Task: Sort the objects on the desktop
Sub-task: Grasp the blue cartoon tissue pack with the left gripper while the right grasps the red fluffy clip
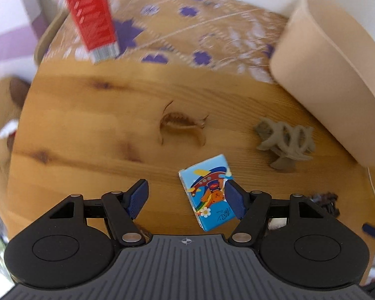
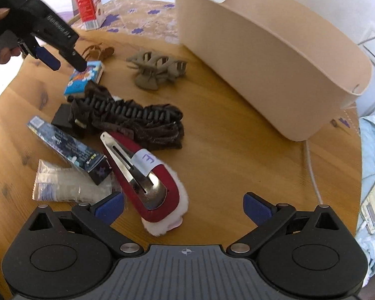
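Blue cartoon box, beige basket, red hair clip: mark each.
blue cartoon box point(image 1: 208, 191): left wrist view, printed top face.
beige basket point(image 2: 262, 50): right wrist view, outer side wall.
red hair clip point(image 2: 140, 175): right wrist view, metal clasp.

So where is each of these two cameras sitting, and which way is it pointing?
Left wrist: rides on the left gripper, looking down its open fingers at the blue cartoon box on the wooden table.
Right wrist: rides on the right gripper, open over the red hair clip; the person's left hand shows holding the other gripper.
Shared: the box, the grey hair claw, the beige basket and the red carton.
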The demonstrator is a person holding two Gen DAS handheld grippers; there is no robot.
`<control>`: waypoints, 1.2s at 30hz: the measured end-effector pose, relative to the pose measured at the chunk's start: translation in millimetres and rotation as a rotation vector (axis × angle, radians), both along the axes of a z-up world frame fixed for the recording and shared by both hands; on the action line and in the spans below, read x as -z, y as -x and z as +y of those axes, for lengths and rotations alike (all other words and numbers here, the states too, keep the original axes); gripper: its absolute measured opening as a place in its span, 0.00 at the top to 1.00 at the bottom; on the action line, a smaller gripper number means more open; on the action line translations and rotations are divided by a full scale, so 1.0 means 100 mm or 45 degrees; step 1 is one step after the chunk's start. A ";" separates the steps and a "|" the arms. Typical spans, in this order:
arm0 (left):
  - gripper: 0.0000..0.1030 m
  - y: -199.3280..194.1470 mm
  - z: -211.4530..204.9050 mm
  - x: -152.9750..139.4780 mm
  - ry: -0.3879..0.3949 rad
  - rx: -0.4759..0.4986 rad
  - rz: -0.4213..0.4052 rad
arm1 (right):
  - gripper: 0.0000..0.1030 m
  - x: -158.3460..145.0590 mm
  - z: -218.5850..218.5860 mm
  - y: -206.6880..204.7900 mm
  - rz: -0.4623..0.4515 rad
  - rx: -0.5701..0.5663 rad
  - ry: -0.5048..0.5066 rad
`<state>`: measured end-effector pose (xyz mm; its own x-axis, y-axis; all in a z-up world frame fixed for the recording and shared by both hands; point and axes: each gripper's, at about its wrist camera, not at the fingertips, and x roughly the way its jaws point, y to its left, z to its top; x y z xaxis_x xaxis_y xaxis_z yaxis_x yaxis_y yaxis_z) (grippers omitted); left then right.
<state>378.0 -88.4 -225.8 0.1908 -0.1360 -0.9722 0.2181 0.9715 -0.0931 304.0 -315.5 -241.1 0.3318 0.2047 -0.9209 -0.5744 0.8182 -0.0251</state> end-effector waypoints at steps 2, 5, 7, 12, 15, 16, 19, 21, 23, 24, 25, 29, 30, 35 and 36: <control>0.33 -0.01 0.00 0.07 0.007 -0.028 0.024 | 0.01 0.05 0.04 -0.01 0.001 -0.019 0.005; 0.33 -0.01 -0.04 0.10 0.023 -0.045 0.022 | 0.04 0.11 0.09 -0.04 0.008 -0.037 0.004; 0.33 -0.02 -0.08 0.11 0.025 -0.046 0.022 | 0.06 0.14 0.13 -0.06 0.011 -0.054 -0.001; 0.33 -0.02 -0.15 0.18 0.055 -0.051 0.056 | 0.08 0.20 0.23 -0.08 0.018 -0.091 0.001; 0.32 -0.01 -0.19 0.21 0.037 -0.049 0.042 | 0.11 0.20 0.25 -0.09 0.021 -0.089 -0.017; 0.32 0.00 -0.21 0.21 0.028 -0.046 0.035 | 0.14 0.20 0.24 -0.10 0.029 -0.087 -0.027; 0.36 0.01 -0.26 0.20 -0.017 -0.024 0.018 | 0.23 0.21 0.21 -0.12 0.074 -0.074 -0.062; 0.47 0.03 -0.29 0.19 -0.047 0.008 0.006 | 0.25 0.20 0.20 -0.12 0.089 -0.068 -0.076; 0.49 0.03 -0.30 0.19 -0.053 0.021 0.001 | 0.39 0.19 0.20 -0.11 0.081 -0.073 -0.068; 0.51 0.03 -0.29 0.18 -0.054 0.020 -0.001 | 0.43 0.19 0.20 -0.11 0.071 -0.079 -0.056; 0.52 0.04 -0.29 0.18 -0.055 0.017 -0.002 | 0.44 0.19 0.20 -0.11 0.066 -0.082 -0.042; 0.54 0.04 -0.26 0.18 -0.054 0.015 -0.005 | 0.51 0.18 0.17 -0.12 0.077 -0.079 -0.050; 0.54 0.04 -0.27 0.18 -0.056 0.013 -0.005 | 0.53 0.17 0.16 -0.13 0.077 -0.078 -0.052; 0.54 0.06 -0.20 0.17 -0.050 0.004 -0.012 | 0.61 0.15 0.12 -0.12 0.066 -0.057 -0.061; 0.54 0.07 -0.18 0.16 -0.050 0.005 -0.015 | 0.62 0.14 0.10 -0.11 0.065 -0.054 -0.072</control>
<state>370.7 -106.8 -241.7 0.2015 -0.0988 -0.9745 0.2225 0.9735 -0.0527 315.4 -305.0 -255.4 0.2744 0.2701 -0.9229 -0.6081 0.7922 0.0511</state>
